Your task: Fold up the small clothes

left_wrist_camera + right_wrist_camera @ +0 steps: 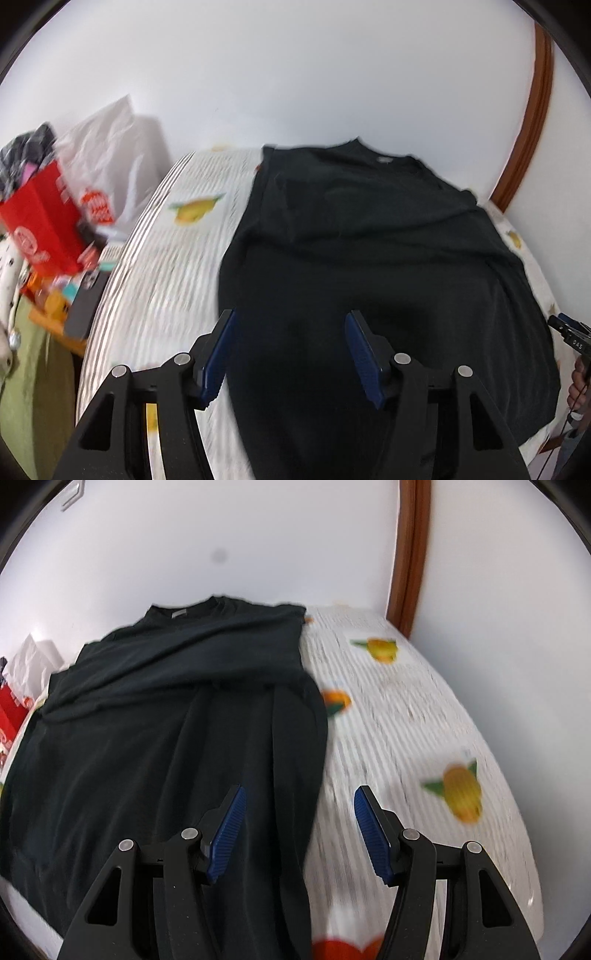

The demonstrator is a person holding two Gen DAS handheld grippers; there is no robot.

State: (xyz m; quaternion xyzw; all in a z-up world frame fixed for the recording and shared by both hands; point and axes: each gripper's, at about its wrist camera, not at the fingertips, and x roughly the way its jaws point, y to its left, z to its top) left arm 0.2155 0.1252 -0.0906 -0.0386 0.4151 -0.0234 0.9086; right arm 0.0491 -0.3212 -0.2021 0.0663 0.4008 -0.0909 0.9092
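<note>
A black T-shirt (369, 258) lies flat on a bed, collar toward the far wall, both sides folded inward. My left gripper (291, 317) hovers open above the shirt's left edge near the hem, with nothing between its blue pads (214, 362). In the right wrist view the same shirt (166, 720) fills the left half. My right gripper (301, 794) stands open over the shirt's folded right edge, and its pads (371, 834) are bare. The right gripper's tip (569, 332) and the hand holding it (580, 384) show at the right edge of the left wrist view.
The bed sheet (406, 720) is white, striped, with fruit prints. Left of the bed sit a red carton (40, 221), a white plastic bag (110, 147) and mixed clutter. A white wall stands behind, and a brown wooden frame (410, 554) rises at the bed's far right corner.
</note>
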